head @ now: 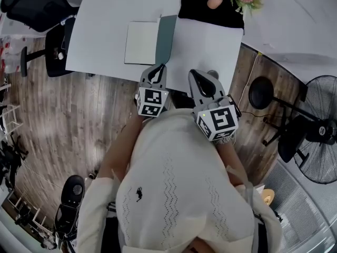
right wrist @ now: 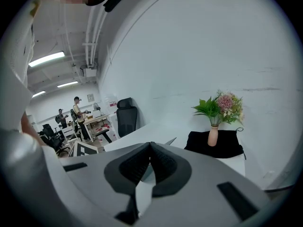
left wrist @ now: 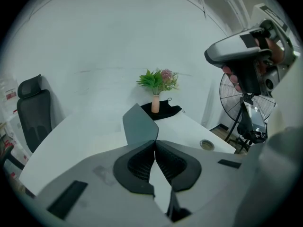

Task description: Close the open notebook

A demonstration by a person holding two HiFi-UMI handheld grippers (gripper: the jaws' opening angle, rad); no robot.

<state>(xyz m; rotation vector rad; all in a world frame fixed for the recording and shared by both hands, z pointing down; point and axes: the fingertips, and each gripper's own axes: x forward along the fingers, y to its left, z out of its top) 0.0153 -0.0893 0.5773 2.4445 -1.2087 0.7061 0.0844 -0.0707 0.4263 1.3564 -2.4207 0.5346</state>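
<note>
The open notebook [head: 141, 42] lies on the white table [head: 100, 30], cream page to the left. Its grey-green cover [head: 166, 38] is on the right and stands half raised [left wrist: 139, 124]. My left gripper [head: 157, 68] hovers at the table's near edge, just short of the cover, shut with nothing in it [left wrist: 155, 143]. My right gripper [head: 196, 74] is beside it to the right, also shut and empty [right wrist: 150, 145]. In the right gripper view only a sliver of the cover [right wrist: 171, 140] shows past the jaws.
A black cloth [head: 208, 7] with a pink vase of flowers [head: 215, 0] lies at the table's far side. A round cable hole [head: 212, 74] sits by the right gripper. A black chair [head: 50, 33] stands left, a floor fan [head: 316, 136] right. People stand far off [right wrist: 78, 110].
</note>
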